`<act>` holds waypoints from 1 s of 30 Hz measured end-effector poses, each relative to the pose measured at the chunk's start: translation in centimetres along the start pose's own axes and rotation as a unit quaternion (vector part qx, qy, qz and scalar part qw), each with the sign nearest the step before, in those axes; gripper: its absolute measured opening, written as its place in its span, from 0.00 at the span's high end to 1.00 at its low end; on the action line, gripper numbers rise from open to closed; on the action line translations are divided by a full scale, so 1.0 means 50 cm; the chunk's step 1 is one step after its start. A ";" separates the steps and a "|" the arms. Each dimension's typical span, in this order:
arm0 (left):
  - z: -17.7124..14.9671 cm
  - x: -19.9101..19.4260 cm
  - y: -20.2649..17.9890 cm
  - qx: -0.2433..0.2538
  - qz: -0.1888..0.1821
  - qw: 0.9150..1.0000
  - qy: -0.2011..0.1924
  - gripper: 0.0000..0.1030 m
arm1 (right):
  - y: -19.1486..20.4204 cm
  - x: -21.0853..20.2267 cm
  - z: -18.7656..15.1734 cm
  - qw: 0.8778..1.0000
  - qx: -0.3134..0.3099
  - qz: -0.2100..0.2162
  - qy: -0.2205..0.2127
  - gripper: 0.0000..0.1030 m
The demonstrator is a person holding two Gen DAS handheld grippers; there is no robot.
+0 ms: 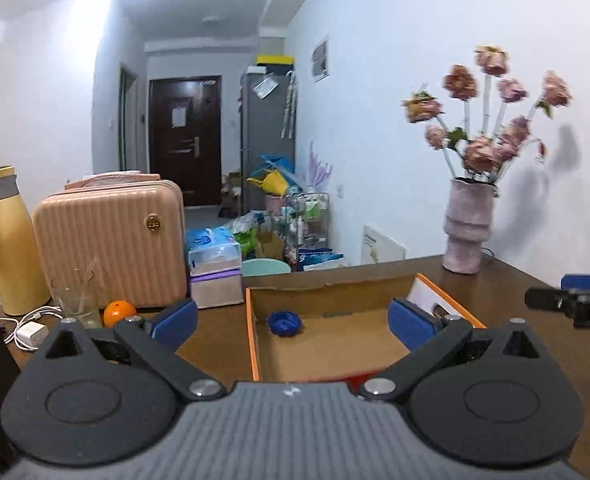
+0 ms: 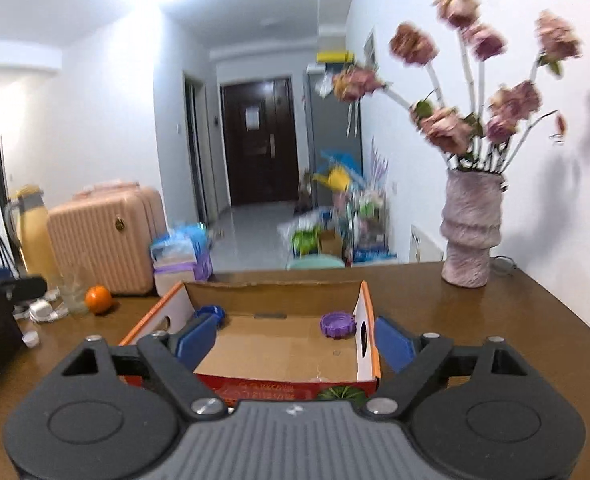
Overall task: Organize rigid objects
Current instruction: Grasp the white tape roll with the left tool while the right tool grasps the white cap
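An open cardboard box point(image 1: 251, 320) with orange edges sits on the brown table; it also shows in the right wrist view point(image 2: 369, 320). A blue ridged cap point(image 1: 285, 323) lies in its far left corner, also seen in the right wrist view point(image 2: 210, 312). A purple ridged cap point(image 2: 337, 324) lies in the far right corner. My left gripper point(image 1: 293, 322) is open and empty, just in front of the box. My right gripper point(image 2: 295, 340) is open and empty, with its fingers either side of the box's right wall. A small white cap point(image 2: 31, 338) lies on the table to the left.
On the left stand a pink suitcase point(image 1: 111, 240), a yellow thermos point(image 1: 9, 240), a glass point(image 1: 75, 300), an orange point(image 1: 119, 313), a white charger point(image 1: 31, 334) and tissue packs point(image 1: 215, 268). A vase of flowers point(image 1: 469, 236) stands at the back right by the wall.
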State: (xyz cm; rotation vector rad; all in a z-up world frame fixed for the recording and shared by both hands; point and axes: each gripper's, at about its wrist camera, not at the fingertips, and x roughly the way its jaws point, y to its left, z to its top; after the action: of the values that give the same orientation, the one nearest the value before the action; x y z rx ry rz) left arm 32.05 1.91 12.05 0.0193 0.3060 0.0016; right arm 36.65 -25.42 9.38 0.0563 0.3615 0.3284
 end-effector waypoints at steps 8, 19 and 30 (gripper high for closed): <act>-0.129 -0.186 -0.016 0.015 -0.012 0.997 -0.069 0.00 | 0.041 -0.173 -0.128 0.997 -0.018 0.006 -0.069 0.04; -0.336 -0.382 -0.044 0.055 0.017 0.994 -0.098 0.00 | 0.133 -0.350 -0.332 0.994 -0.044 -0.010 -0.099 0.00; -0.354 -0.324 -0.047 0.029 0.007 0.998 -0.055 0.00 | 0.142 -0.358 -0.397 0.998 -0.026 -0.003 -0.049 0.10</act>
State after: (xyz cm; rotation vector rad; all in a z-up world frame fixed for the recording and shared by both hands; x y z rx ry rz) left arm 11.26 -0.19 0.04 0.0787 0.1951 0.0048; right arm 11.62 -24.63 -2.30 0.0201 0.2556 0.3281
